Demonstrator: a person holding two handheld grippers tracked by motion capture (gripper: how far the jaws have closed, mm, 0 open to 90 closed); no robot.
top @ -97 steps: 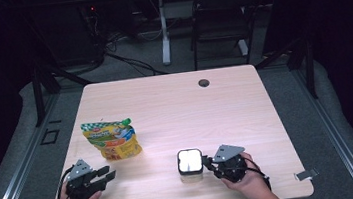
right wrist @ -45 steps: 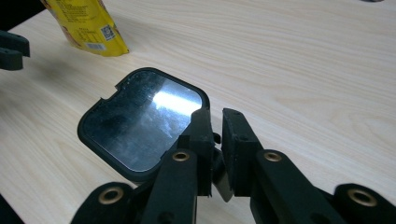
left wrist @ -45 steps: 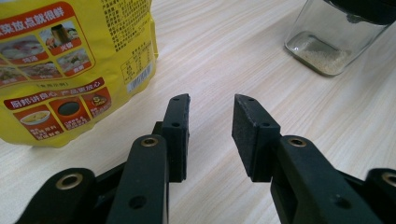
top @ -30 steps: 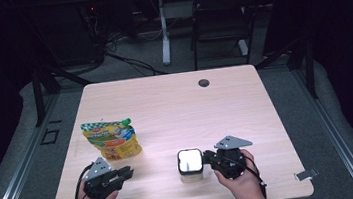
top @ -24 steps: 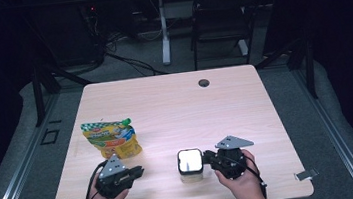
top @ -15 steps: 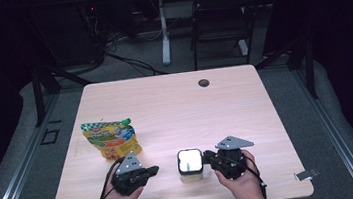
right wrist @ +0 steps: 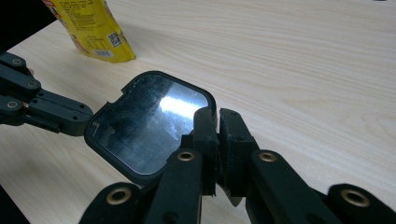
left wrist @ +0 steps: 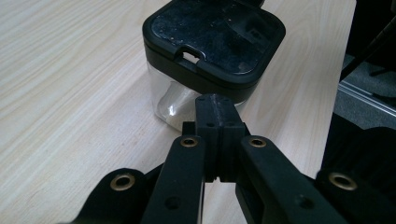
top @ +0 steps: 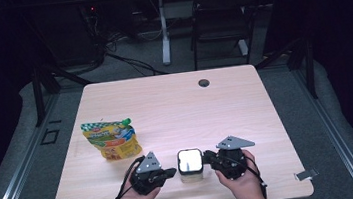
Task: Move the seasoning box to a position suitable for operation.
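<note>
My left tool [top: 171,172] was clenched empty beside the black-lidded jar [top: 190,164]; my right tool [top: 209,158], nearly clenched, braced it. I judged a gentle, square push best.

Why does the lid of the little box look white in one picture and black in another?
In the high view the box lid mirrors a lamp, so it glares plain white. In the right gripper view the same lid shows dark with one bright patch of glare. In the left gripper view it looks matt black and dusty, with no glare.
</note>
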